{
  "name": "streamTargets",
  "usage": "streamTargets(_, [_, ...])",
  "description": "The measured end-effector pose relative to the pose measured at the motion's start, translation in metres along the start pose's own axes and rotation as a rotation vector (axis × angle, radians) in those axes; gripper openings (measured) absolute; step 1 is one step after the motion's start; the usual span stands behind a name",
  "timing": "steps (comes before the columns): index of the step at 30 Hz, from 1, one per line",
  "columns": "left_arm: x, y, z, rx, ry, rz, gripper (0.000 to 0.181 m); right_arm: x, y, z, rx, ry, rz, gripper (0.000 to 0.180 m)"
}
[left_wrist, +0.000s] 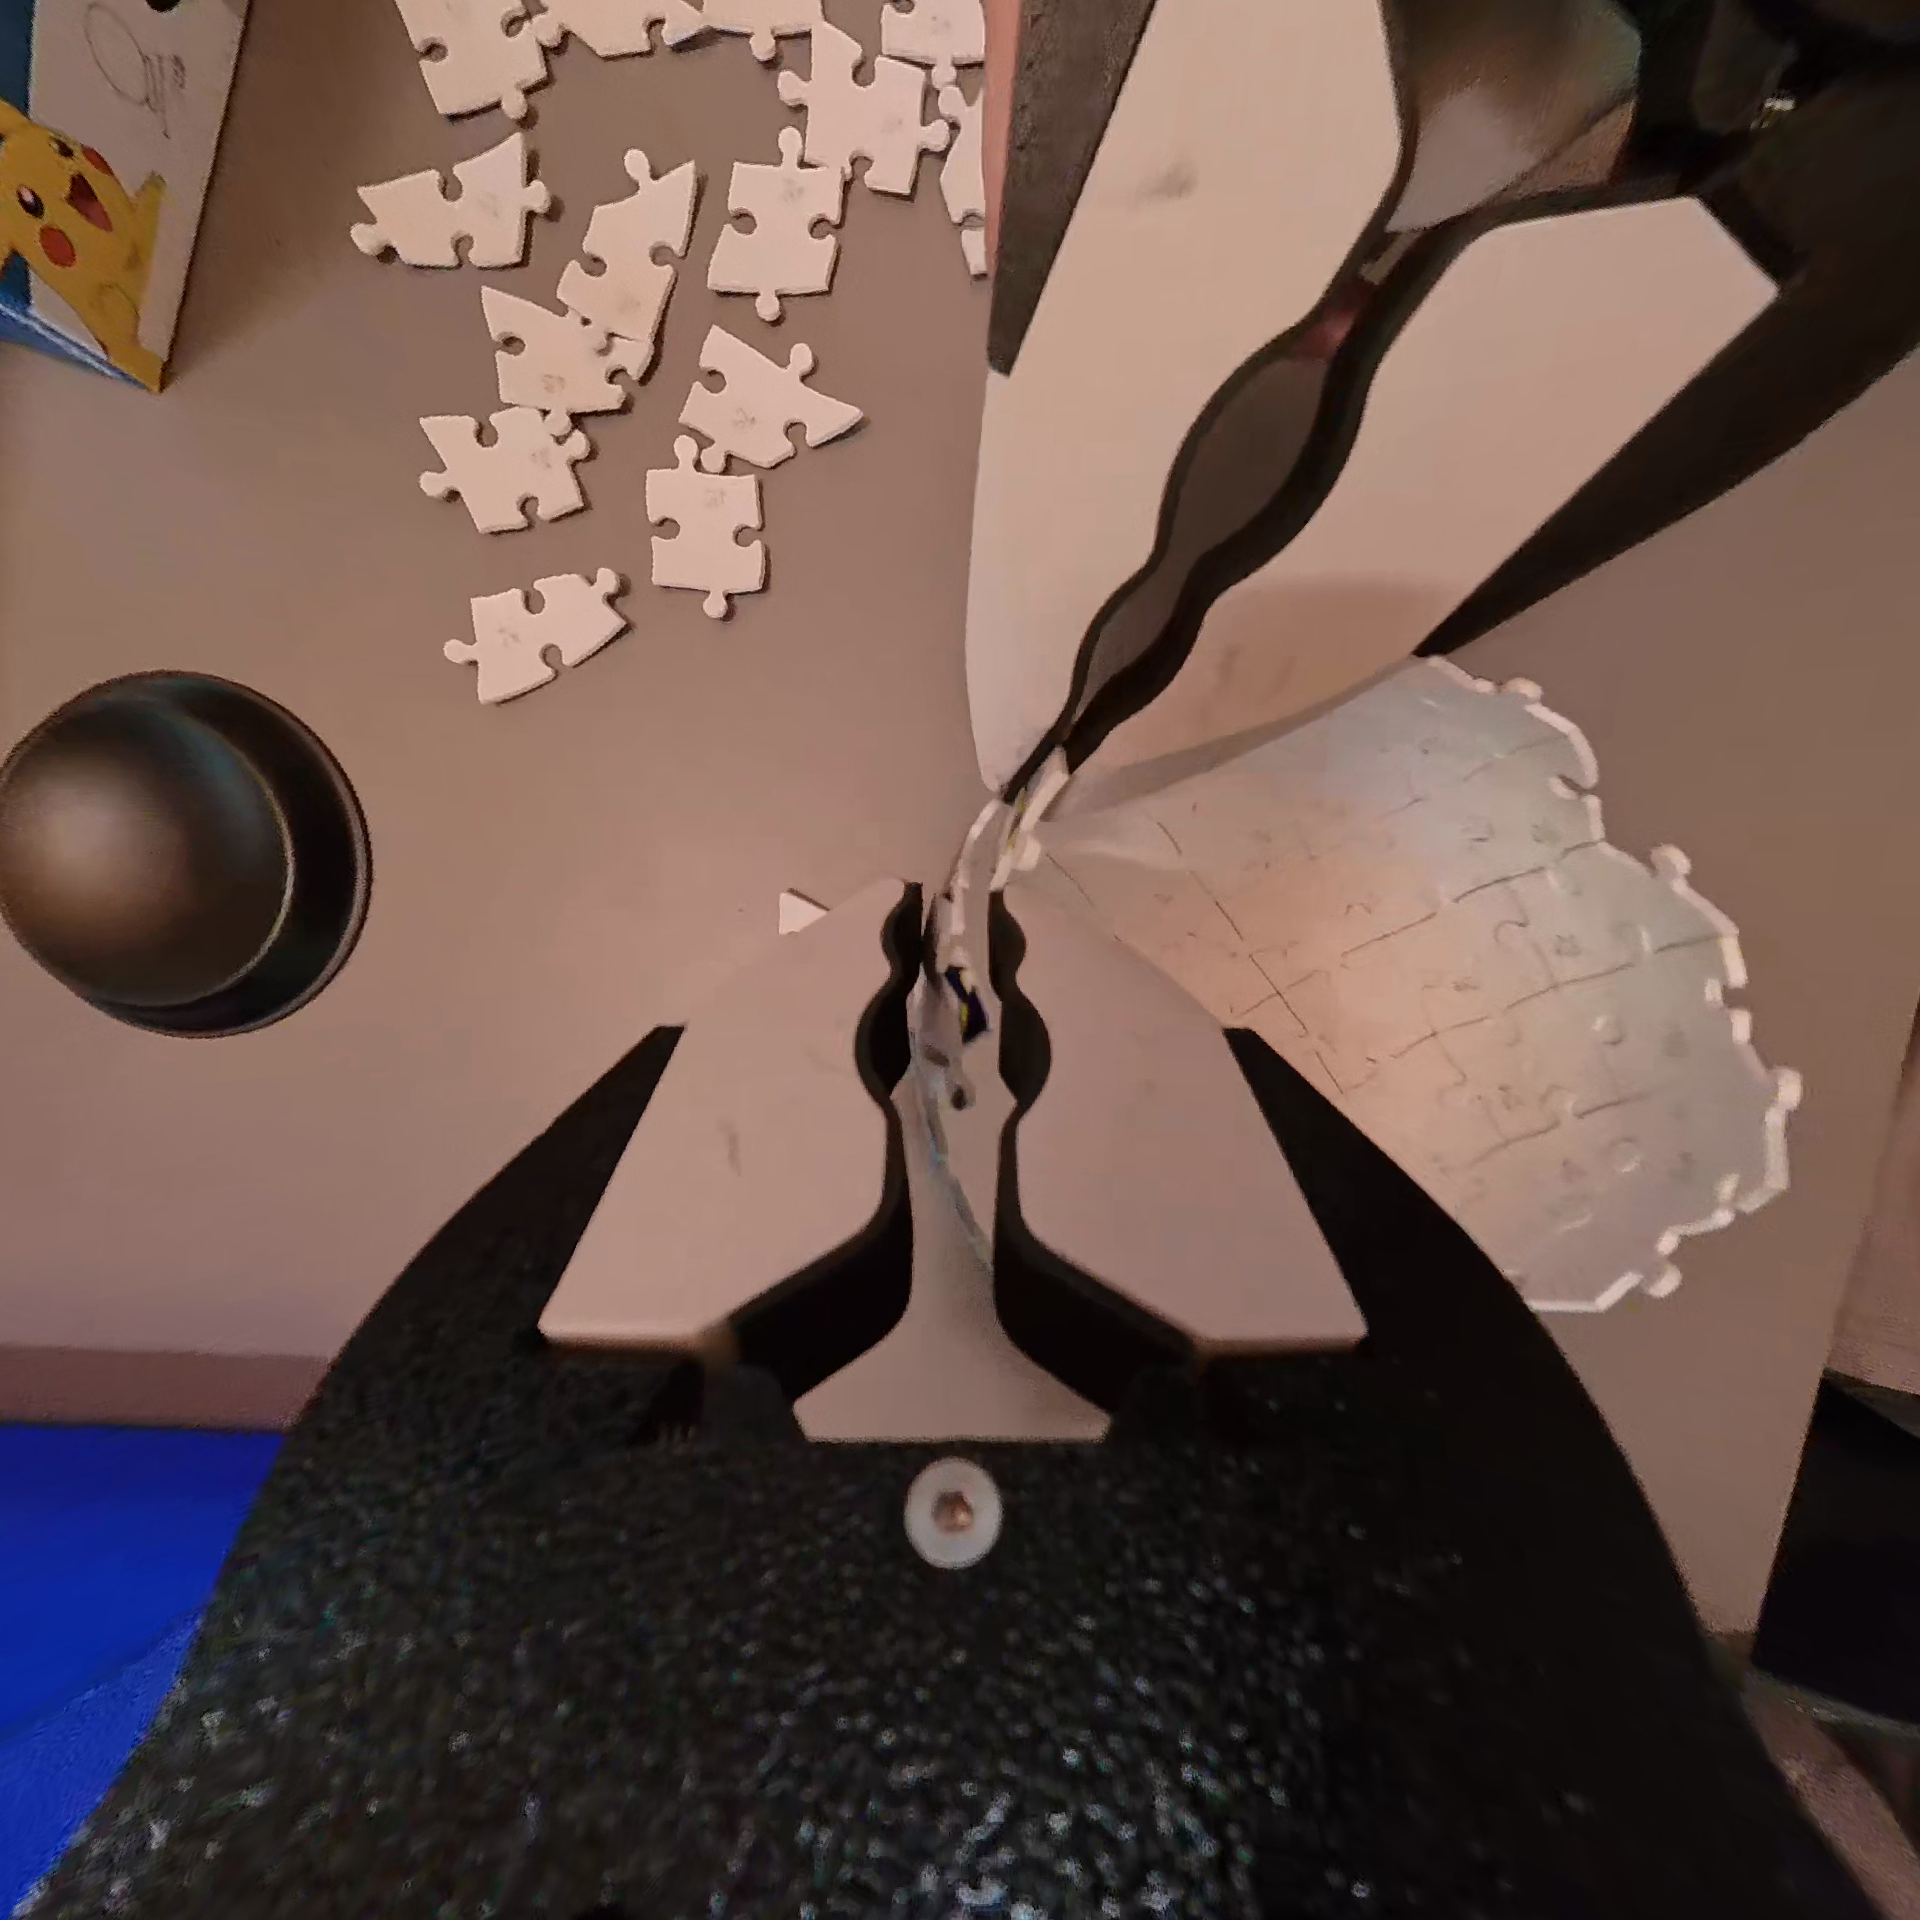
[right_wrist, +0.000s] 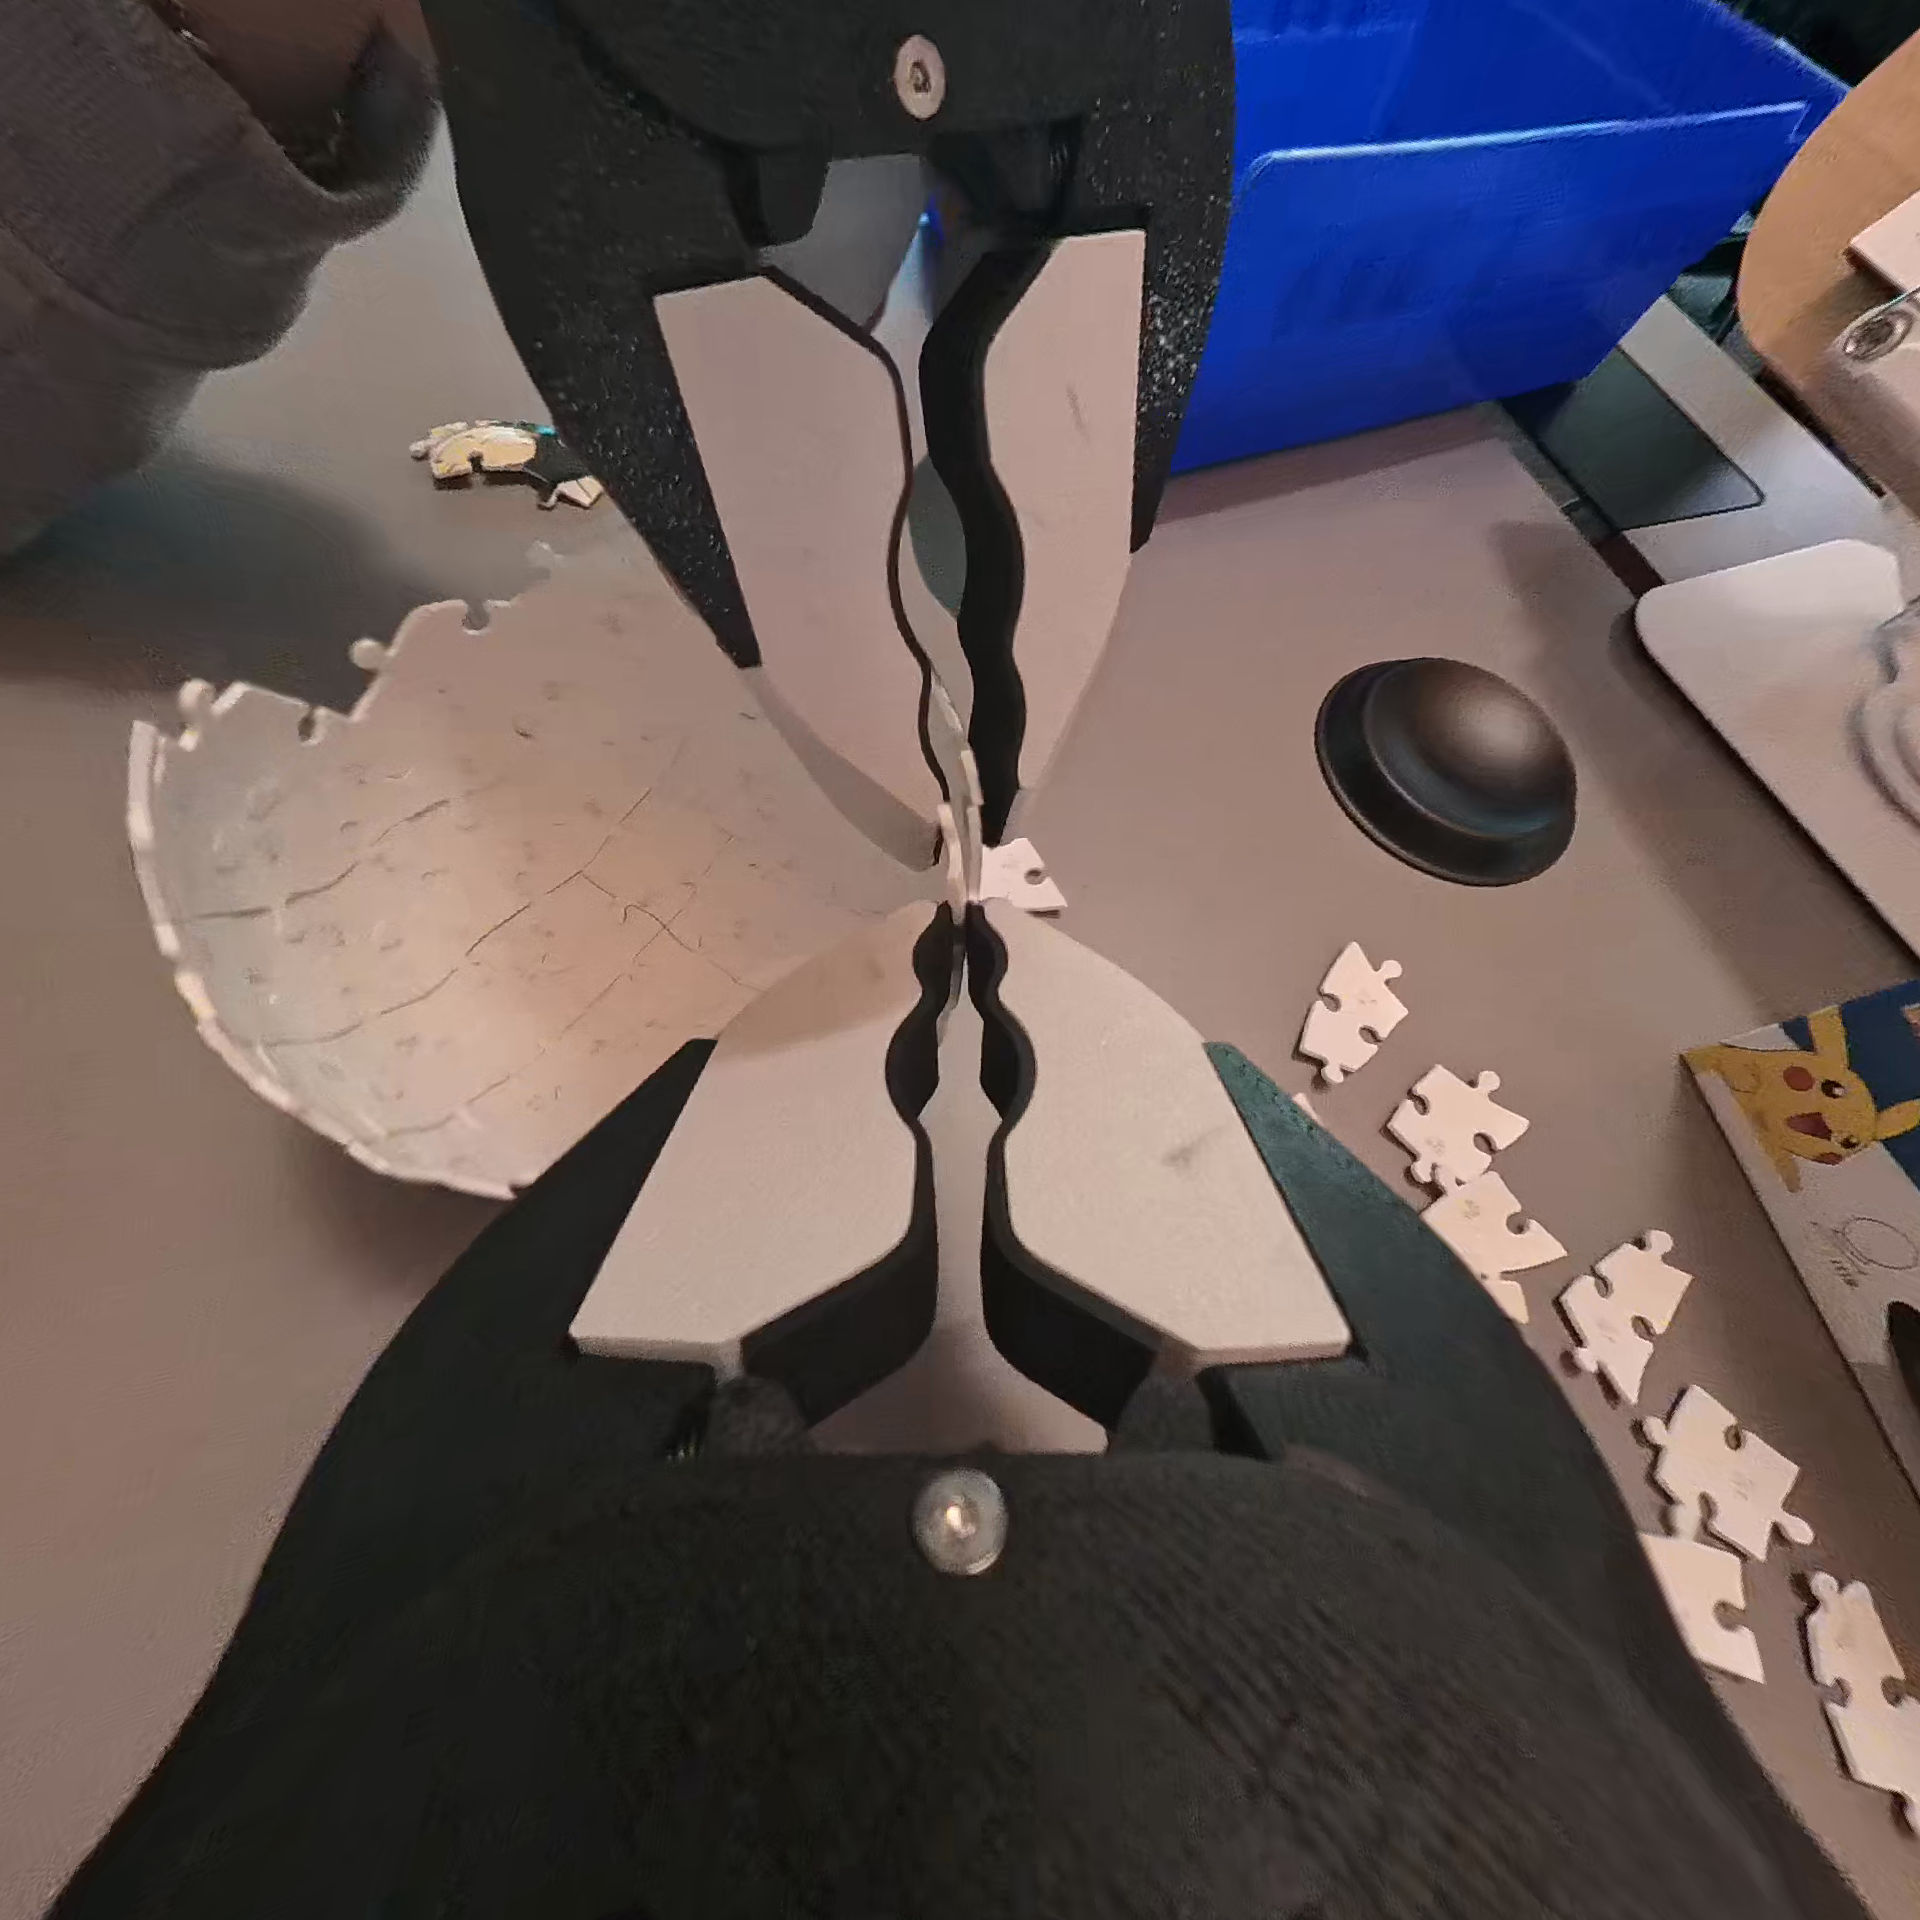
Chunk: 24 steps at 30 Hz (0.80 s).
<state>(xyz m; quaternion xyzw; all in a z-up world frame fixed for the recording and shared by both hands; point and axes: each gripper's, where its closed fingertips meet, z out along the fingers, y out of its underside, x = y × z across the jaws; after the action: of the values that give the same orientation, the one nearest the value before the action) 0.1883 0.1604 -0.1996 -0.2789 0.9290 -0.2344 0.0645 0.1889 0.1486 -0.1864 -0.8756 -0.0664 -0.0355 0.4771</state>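
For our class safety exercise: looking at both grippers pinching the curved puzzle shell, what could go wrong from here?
1. The left gripper and right gripper both pinch only the rim of the curved puzzle shell; it might flex and pop apart at its seams.
2. If dropped, it could land among the loose white pieces.

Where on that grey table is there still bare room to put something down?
Bare grey tabletop lies between the dark round dome-shaped knob and the curved white shell of joined puzzle pieces, below the loose white puzzle pieces. It is crowded where both grippers meet at the shell's edge.
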Motion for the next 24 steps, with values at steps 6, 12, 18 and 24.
streamTargets(6, [-0.002, 0.003, 0.002, -0.012, 0.003, -0.016, 0.011, 0.004, -0.003, 0.004, 0.043, -0.029, 0.05, 0.002])
streamTargets(12, [-0.005, 0.003, 0.001, 0.004, 0.002, -0.018, 0.011, 0.005, -0.002, 0.01, 0.086, -0.04, 0.082, 0.002])
streamTargets(18, [-0.003, -0.005, -0.004, 0.068, 0.019, 0.014, 0.012, 0.006, -0.003, 0.011, 0.104, -0.008, 0.058, 0.002])
streamTargets(24, [-0.005, -0.002, 0.0, 0.049, 0.012, 0.031, 0.01, 0.007, -0.001, 0.013, 0.11, -0.007, 0.047, 0.002])
